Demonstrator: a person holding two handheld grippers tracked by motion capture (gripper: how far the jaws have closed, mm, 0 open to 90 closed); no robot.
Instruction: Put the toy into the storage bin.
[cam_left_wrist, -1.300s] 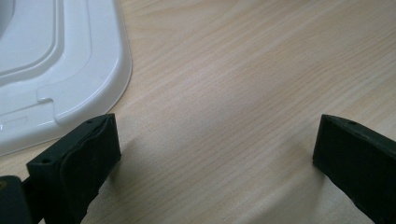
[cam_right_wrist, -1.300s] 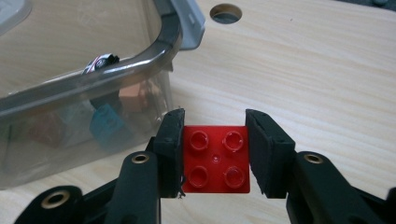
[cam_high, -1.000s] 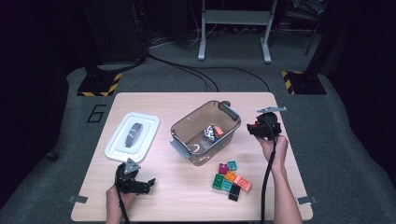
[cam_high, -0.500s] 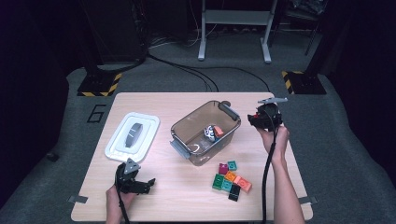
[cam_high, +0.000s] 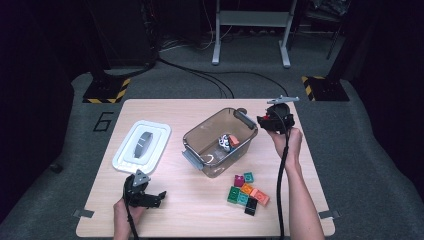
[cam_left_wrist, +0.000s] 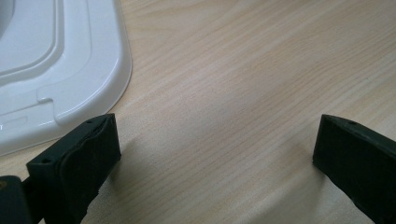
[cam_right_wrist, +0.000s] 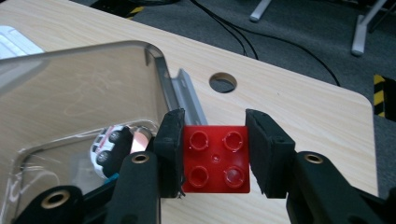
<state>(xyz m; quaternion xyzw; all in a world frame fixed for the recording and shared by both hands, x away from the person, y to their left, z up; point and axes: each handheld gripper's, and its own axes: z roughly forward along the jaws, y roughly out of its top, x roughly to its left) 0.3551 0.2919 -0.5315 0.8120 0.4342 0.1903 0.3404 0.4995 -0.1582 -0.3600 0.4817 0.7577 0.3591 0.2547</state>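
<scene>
Tongs, two: right gripper (cam_right_wrist: 215, 156) clamps one red four-stud brick (cam_right_wrist: 215, 158); left gripper (cam_left_wrist: 215, 158) gapes wide. One clear bin (cam_high: 220, 141), one white lid (cam_high: 142, 146), one wooden table (cam_high: 200, 210), seven loose bricks (cam_high: 247, 191).

A lab or test bay, by the look: dark grey floor (cam_high: 210, 87) marked with hazard-striped tape (cam_high: 105, 92), black cables (cam_high: 200, 75) trailing past a metal stand (cam_high: 250, 30), one plain wooden table (cam_high: 190, 210) under the lights

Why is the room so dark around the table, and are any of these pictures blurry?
High view: light falls on the table alone, leaving the background nearly black. Left gripper view: the near jaws look soft, with faint shadows on the wood. Right gripper view: the red brick is sharp; the clear bin shows pale glare.
</scene>
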